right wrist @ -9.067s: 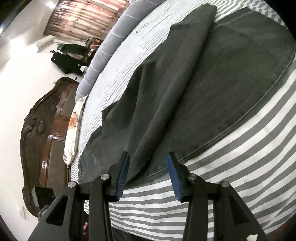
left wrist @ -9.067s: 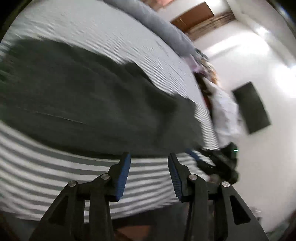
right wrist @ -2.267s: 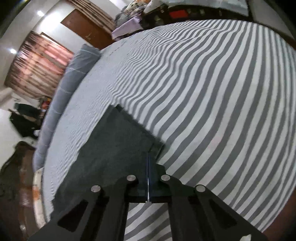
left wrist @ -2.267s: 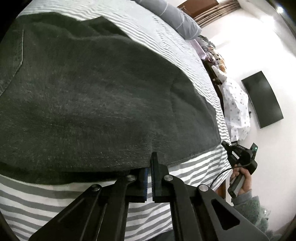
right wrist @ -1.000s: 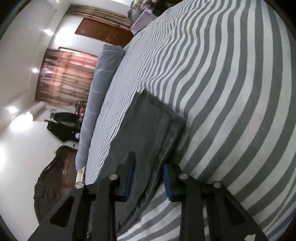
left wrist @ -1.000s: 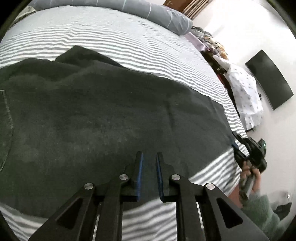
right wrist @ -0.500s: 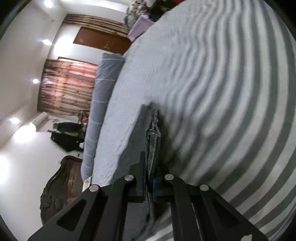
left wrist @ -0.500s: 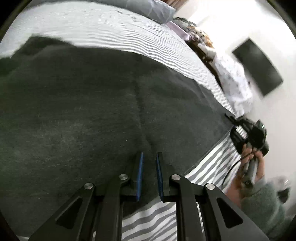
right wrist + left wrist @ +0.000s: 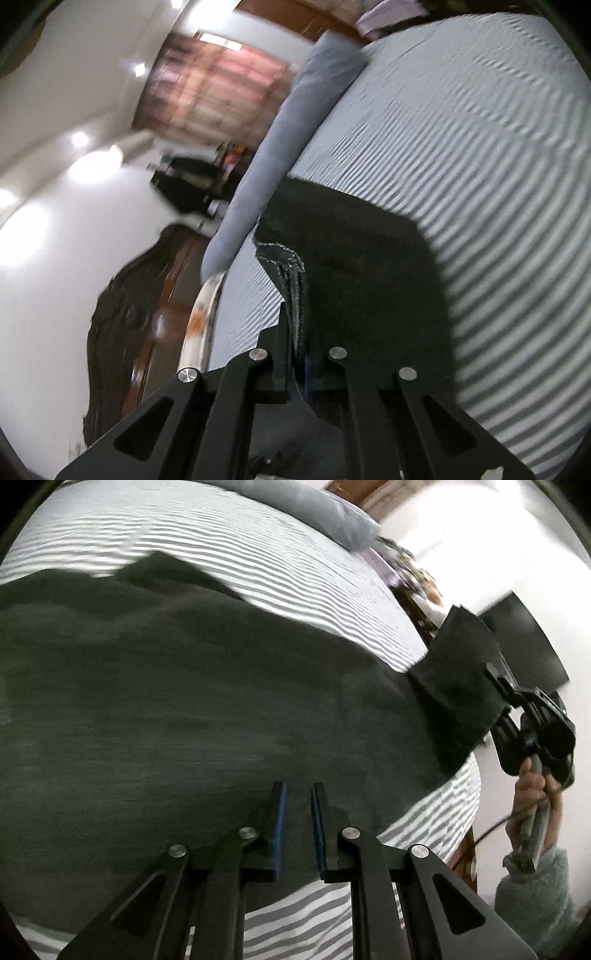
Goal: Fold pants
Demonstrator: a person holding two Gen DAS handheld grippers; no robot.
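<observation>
gripping the pants hem, your right gripper lifts it off the bed's edge; left gripper slightly apart, empty

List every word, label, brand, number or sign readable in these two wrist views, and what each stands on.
None: no readable text in either view.
The pants, striped bedsheet, left gripper and right gripper show no print.
The clutter by the far wall is too blurred to read.

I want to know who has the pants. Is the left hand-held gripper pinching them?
No, the left hand-held gripper hangs over the dark pants with an empty gap between its blue pads.
</observation>
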